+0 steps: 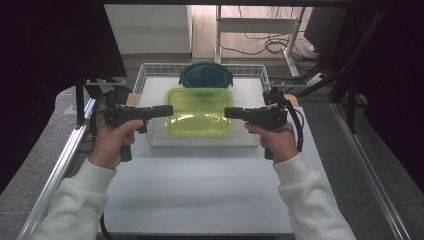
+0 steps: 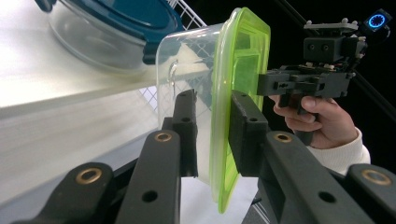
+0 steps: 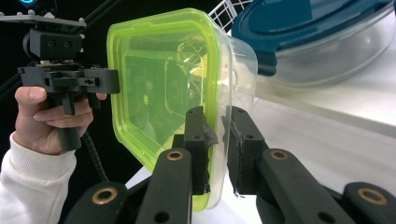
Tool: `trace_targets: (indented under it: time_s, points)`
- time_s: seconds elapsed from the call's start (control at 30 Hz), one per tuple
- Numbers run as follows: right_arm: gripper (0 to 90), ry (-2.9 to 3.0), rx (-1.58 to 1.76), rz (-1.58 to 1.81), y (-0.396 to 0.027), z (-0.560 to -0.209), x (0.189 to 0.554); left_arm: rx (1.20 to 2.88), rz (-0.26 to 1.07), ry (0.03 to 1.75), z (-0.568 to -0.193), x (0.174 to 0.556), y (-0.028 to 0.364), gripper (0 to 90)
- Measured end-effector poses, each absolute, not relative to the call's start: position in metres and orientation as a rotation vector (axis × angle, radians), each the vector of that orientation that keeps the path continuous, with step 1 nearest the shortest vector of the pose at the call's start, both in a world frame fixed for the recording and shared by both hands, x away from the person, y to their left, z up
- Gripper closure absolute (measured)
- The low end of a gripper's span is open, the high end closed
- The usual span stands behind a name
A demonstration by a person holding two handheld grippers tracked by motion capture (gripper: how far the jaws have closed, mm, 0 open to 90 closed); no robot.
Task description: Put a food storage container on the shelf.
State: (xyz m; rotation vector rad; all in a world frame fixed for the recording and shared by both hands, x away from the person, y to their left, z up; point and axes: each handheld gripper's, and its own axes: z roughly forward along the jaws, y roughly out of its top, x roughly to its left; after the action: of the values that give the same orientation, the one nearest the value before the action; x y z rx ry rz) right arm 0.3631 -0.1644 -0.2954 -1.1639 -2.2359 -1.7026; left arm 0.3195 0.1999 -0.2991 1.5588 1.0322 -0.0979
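Green-lidded container [image 1: 199, 111] — pinched between both claws; blue-lidded bowl [image 1: 206, 75] just behind.

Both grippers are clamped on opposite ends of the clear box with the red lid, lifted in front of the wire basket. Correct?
Not quite: the lid is yellow-green, not red, as the high view shows. The rest holds: left gripper and right gripper clamp opposite ends of the clear box, in front of the wire basket.

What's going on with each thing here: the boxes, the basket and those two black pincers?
Green-lidded container: lid on, gripped at both ends.
Blue-lidded round container: lid on, resting in the basket.
Wire basket: upright on the table.
Left gripper: shut on the rim.
Right gripper: shut on the rim.
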Motion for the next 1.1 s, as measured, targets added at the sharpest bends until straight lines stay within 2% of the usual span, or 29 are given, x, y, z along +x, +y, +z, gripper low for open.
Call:
trace_targets:
  time_s: [1.1]
  points:
    - [78.6,-2.192,-1.205,-1.717,-0.164,-0.262,0.415,1.557,-0.053,0.999,-0.26,0.374,0.2,74.9]
